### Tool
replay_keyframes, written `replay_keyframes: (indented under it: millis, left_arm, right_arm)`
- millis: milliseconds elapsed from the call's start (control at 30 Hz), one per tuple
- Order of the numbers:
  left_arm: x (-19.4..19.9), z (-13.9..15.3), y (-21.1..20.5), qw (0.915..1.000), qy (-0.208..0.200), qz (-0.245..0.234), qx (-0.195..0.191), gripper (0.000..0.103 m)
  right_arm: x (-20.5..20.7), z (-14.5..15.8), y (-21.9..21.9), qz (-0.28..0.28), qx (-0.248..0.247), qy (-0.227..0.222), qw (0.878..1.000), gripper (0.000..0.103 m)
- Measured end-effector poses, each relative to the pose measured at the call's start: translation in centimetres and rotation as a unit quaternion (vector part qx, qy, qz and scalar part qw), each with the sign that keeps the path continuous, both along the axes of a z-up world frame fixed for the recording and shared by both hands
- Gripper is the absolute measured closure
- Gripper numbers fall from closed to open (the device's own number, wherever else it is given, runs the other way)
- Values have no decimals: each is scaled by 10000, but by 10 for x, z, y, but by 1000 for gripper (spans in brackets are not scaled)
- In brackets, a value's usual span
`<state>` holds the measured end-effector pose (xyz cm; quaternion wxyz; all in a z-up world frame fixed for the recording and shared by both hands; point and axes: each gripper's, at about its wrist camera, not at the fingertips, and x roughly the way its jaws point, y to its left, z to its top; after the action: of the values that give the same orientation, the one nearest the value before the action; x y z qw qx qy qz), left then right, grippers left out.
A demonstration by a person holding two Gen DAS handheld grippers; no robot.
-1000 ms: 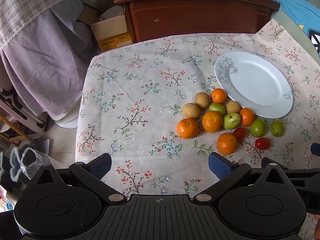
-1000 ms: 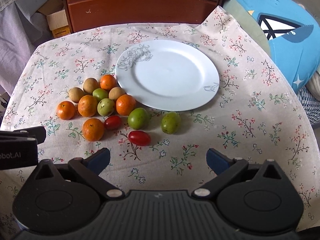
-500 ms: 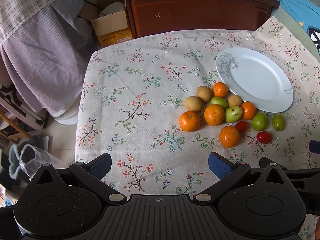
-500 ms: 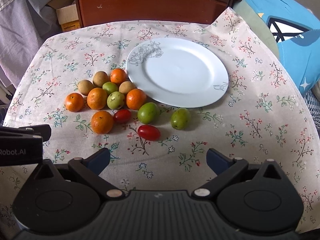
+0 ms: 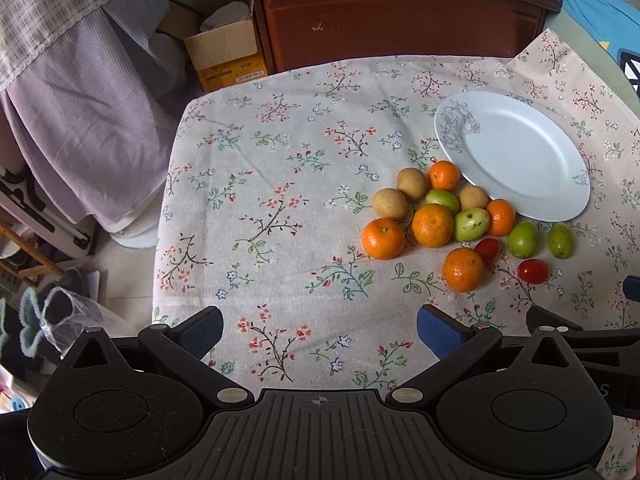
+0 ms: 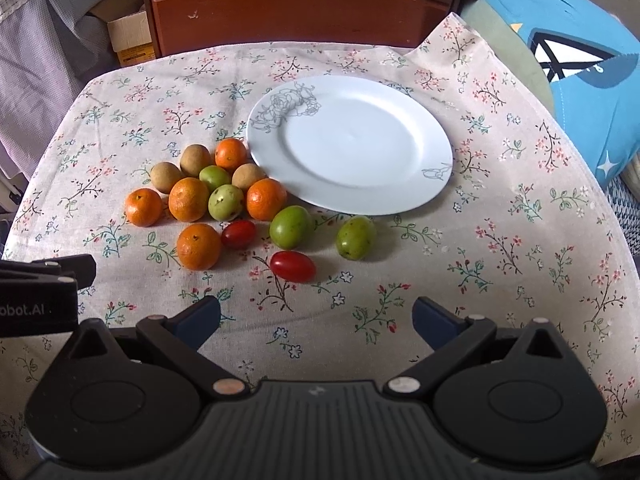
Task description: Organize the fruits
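An empty white plate (image 6: 352,148) (image 5: 516,156) sits on the floral tablecloth (image 6: 500,240). Left of and before it lies a loose cluster of fruit: several oranges (image 6: 199,247) (image 5: 463,269), green fruits (image 6: 291,227) (image 5: 523,239), brown round fruits (image 6: 166,177) (image 5: 390,203) and two red cherry tomatoes (image 6: 292,266) (image 5: 533,271). My right gripper (image 6: 316,316) is open and empty, near the front edge, just short of the nearest tomato. My left gripper (image 5: 320,326) is open and empty, to the left of the fruit; its body shows at the right wrist view's left edge (image 6: 40,296).
A dark wooden cabinet (image 5: 392,12) stands behind the table. A cardboard box (image 5: 224,52) and a lilac checked cloth (image 5: 80,112) are at the back left, with floor clutter beyond the table's left edge. A blue cushion (image 6: 580,80) lies at the right.
Both grippers have drifted slightly left and back, so the fruit and plate sit further right in each view. Both stay open. No fruit has moved.
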<state>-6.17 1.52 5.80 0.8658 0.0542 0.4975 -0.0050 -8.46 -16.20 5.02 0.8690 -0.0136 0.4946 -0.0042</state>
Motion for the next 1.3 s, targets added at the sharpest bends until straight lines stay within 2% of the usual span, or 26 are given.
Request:
replay_keyframes:
  millis: [1300]
  left_arm:
    - [0, -8, -3, 9999, 59, -40, 121, 0]
  right_arm:
    - [-1, 0, -2, -9, 2, -44, 10000, 2]
